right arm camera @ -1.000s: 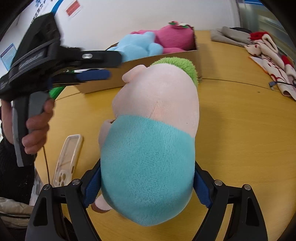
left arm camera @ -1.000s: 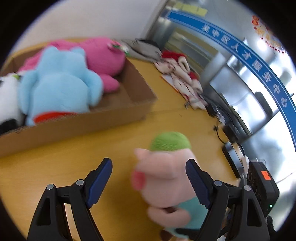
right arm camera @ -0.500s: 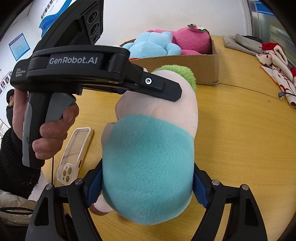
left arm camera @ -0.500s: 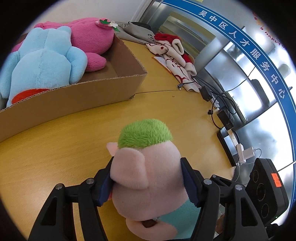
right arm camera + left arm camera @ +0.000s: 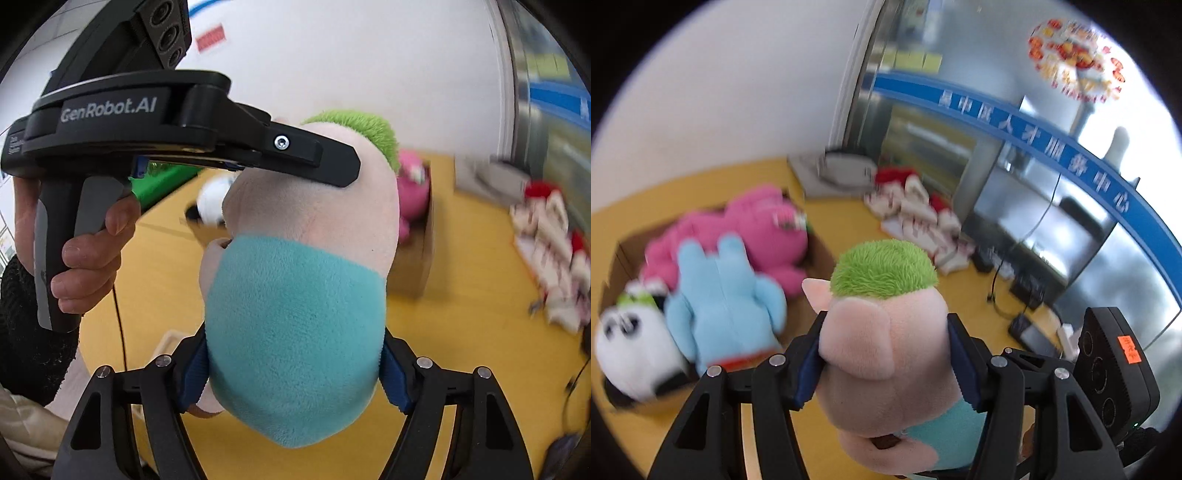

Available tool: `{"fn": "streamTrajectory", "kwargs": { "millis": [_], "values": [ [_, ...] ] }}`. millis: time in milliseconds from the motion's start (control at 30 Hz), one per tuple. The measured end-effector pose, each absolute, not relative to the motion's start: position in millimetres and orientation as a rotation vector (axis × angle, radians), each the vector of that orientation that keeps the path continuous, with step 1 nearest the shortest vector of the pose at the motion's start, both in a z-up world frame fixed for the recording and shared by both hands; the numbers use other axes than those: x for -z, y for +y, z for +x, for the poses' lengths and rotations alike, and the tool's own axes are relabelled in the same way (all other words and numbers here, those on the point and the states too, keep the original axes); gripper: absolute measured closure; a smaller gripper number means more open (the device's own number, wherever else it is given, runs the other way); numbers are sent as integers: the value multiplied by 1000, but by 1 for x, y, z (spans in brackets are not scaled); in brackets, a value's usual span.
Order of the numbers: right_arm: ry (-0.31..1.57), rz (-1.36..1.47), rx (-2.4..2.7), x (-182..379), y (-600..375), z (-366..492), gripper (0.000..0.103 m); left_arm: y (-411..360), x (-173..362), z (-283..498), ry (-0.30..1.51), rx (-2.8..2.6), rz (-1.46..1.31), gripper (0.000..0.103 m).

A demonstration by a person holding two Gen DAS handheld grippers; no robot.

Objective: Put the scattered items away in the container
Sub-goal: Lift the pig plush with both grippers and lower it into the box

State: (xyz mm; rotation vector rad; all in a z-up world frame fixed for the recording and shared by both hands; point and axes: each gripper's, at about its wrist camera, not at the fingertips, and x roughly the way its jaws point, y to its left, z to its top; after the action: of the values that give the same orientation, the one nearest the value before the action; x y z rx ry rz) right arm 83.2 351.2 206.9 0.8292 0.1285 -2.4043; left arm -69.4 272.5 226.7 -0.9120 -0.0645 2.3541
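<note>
The pig (image 5: 886, 332) hangs in the air between both my tools, above the counter (image 5: 443, 332). My left gripper (image 5: 884, 363) has its jaws pressed into the pig's pink head, just under the green hair. My right gripper (image 5: 293, 373) has its jaws squeezed on the teal body at the other end; in its view the left tool crosses over the head at 10 o'clock, held in my left hand (image 5: 86, 254).

In the left view the box (image 5: 624, 254) sits on the counter at 9 o'clock from the pig. It holds a blue plush (image 5: 720, 299), a pink plush (image 5: 753, 229) behind that, and a panda (image 5: 631, 350) at the near end. Folded cloths (image 5: 916, 218) lie at 1 o'clock, well apart from the box.
</note>
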Motion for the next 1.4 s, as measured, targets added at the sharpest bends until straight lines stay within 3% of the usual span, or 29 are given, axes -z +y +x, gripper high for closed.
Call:
{"fn": "streamTrajectory", "kwargs": {
  "millis": [233, 533, 700, 1067, 1233, 1400],
  "values": [
    [247, 572, 2487, -300, 342, 61, 22, 269, -336, -68, 79, -2478, -626, 43],
    [248, 540, 2508, -358, 336, -22, 22, 256, -385, -149, 69, -2513, -610, 43],
    [187, 641, 2463, -327, 344, -84, 22, 258, -338, -216, 56, -2488, -777, 43],
    [-13, 1072, 2329, -127, 363, -170, 22, 278, -117, -317, -43, -2268, -1294, 42],
    [1, 1119, 2338, -121, 367, -167, 19, 280, -93, -322, -104, -2187, -1285, 35],
    [36, 1124, 2395, -141, 383, -153, 14, 284, -79, -329, -99, -2155, -1326, 33]
  ]
}}
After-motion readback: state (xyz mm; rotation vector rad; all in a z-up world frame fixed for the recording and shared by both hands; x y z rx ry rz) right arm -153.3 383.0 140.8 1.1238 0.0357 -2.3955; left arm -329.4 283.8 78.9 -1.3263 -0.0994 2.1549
